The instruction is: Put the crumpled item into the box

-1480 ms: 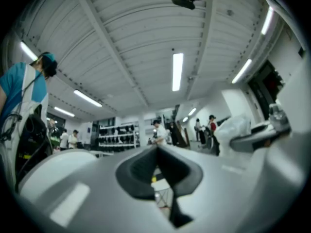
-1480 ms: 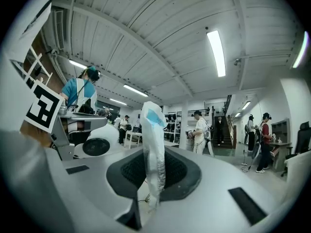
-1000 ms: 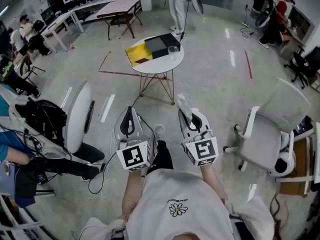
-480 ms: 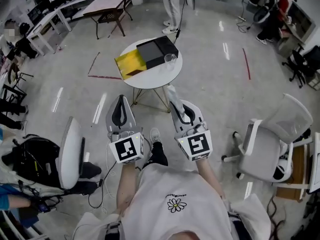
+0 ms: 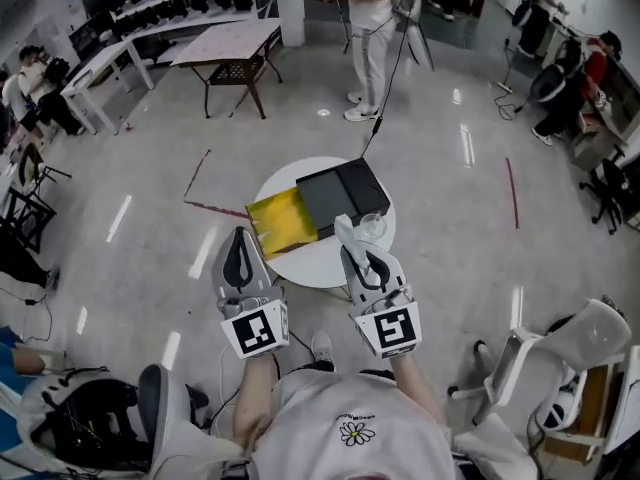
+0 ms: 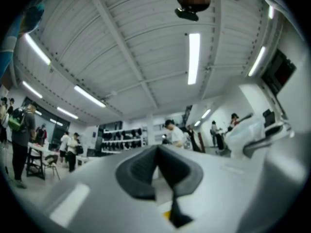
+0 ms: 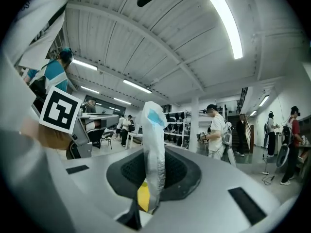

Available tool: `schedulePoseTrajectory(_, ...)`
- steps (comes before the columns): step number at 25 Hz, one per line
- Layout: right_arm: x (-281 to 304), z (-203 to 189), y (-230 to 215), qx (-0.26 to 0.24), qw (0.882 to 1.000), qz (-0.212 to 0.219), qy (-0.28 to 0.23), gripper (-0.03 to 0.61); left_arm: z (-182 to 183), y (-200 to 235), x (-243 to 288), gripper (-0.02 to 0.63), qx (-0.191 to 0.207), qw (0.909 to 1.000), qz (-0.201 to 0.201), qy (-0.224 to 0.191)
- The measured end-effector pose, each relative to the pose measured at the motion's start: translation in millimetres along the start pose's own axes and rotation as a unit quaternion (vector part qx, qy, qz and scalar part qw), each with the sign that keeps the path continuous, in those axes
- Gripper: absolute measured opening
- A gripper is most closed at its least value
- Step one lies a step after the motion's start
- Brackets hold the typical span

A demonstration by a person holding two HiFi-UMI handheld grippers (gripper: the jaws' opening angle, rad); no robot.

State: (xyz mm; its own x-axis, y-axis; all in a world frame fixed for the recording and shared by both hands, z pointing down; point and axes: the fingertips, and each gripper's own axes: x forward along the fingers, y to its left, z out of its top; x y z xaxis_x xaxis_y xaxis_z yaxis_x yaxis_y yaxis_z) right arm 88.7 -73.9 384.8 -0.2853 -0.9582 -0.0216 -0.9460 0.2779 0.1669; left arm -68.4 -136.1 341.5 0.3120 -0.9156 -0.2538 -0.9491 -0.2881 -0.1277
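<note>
A crumpled white wrapper (image 7: 152, 144) with a blue patch stands upright between the jaws of my right gripper (image 7: 149, 181), which is shut on it. In the head view the wrapper (image 5: 346, 233) sticks out ahead of the right gripper (image 5: 357, 253), above the near edge of the round white table (image 5: 310, 260). On the table lies a black box (image 5: 340, 193) with a yellow open part (image 5: 282, 220) beside it. My left gripper (image 5: 238, 243) hovers at the table's near left edge. Its jaws (image 6: 158, 154) are shut and hold nothing.
A clear glass (image 5: 373, 227) stands on the table just right of the wrapper. A person in white (image 5: 372, 28) stands beyond the table beside a tripod. A white office chair (image 5: 560, 363) is at the lower right and another chair (image 5: 152, 413) at the lower left. Desks (image 5: 230, 46) fill the back left.
The table has come much closer. Both grippers, a second ago over bare floor short of it, now reach its near edge. The right gripper's hold on the wrapper is unchanged.
</note>
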Motion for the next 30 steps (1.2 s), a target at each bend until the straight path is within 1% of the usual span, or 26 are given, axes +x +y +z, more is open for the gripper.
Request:
schedulePoseTrajectory(3, 34.6, 3.8, -16.1, -0.009, 1.0, 0.01, -0.007, 0.04, -5.0, 3.1, 28.7, 0.0, 0.013, 0.9999, 0.01, 0.004)
schedulePoseTrajectory(6, 58.2, -2.8, -28.9, -0.001, 1.0, 0.03, -0.005, 0.04, -18.8, -5.0, 40.1, 0.0, 0.014, 0.9993, 0.024, 0.023)
schedulePoseTrajectory(9, 85.1, -11.4, -44.3, 0.003, 0.998, 0.061, -0.006, 0.04, -39.6, -7.2, 47.3, 0.0, 0.019, 0.9968, 0.057, 0.053)
schedulePoseTrajectory(11, 104.4, -12.0, -50.4, 0.006, 0.997, 0.079, -0.019, 0.04, -46.9, -1.2, 54.1, 0.0, 0.014, 0.9946, 0.084, 0.059)
schedulePoseTrajectory(13, 114.0, -15.2, -54.4, 0.015, 0.996, 0.086, -0.024, 0.04, -53.1, 1.2, 57.0, 0.0, 0.024, 0.9932, 0.092, 0.068)
schedulePoseTrajectory(15, 122.0, -21.1, -61.4, 0.017, 0.996, 0.089, -0.022, 0.04, -54.9, 1.4, 62.1, 0.0, 0.028, 0.9924, 0.101, 0.065)
schedulePoseTrajectory(17, 130.1, -25.8, -64.5, 0.017, 0.995, 0.097, -0.022, 0.04, -54.3, 3.8, 66.4, 0.0, 0.019, 0.9914, 0.117, 0.057)
schedulePoseTrajectory(21, 143.4, -28.7, -63.8, 0.017, 0.994, 0.107, -0.013, 0.04, -57.9, 13.5, 77.8, 0.0, 0.024, 0.9899, 0.123, 0.067)
schedulePoseTrajectory(24, 153.2, -17.6, -62.4, 0.017, 0.993, 0.111, -0.02, 0.04, -54.6, 24.6, 88.3, 0.0, 0.028, 0.9891, 0.127, 0.069)
schedulePoseTrajectory(26, 152.9, -17.1, -59.7, 0.017, 0.994, 0.11, -0.02, 0.04, -53.0, 29.3, 87.3, 0.0, 0.027, 0.9889, 0.129, 0.067)
schedulePoseTrajectory(30, 153.7, -21.6, -54.4, 0.019, 0.993, 0.119, -0.019, 0.04, -58.0, 34.4, 81.1, 0.0, 0.038, 0.9872, 0.134, 0.077)
